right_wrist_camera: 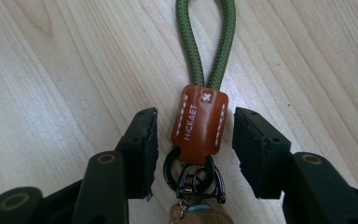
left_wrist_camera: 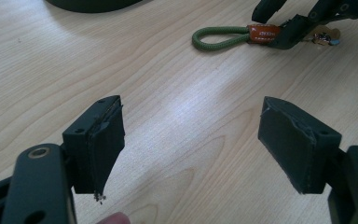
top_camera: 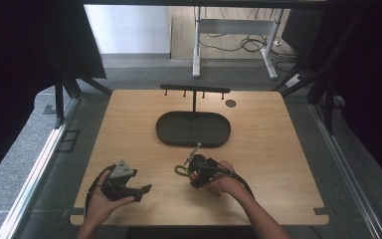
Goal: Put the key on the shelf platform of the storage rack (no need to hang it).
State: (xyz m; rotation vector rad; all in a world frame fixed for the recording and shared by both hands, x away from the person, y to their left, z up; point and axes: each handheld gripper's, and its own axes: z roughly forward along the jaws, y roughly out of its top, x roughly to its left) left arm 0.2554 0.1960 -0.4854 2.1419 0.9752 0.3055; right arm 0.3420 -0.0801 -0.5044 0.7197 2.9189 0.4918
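Your left gripper [top_camera: 140, 190] sits near the table's [top_camera: 129, 129] front edge, resting in your palm, with its jaws spread wide over bare wood and nothing between them. In the left gripper view it looks across at the keychain [left_wrist_camera: 235, 36], well apart from it.

At the middle of the table, just in front of the dark oval tray [top_camera: 165, 130], your right gripper [right_wrist_camera: 195, 135] has its jaws apart, one on each side of the keychain's brown leather tab [right_wrist_camera: 199, 122]. A small gap shows on both sides, so nothing is clamped yet. The green cord loop [right_wrist_camera: 206, 42] runs straight out ahead of the jaws, and the black metal rings [right_wrist_camera: 193, 177] lie back between the jaw arms.

This looks like the grasp step. Next you would close squarely on the tab, not the rings, then lift; the hook rack [top_camera: 195, 90] behind the tray is a likely place to hang the loop
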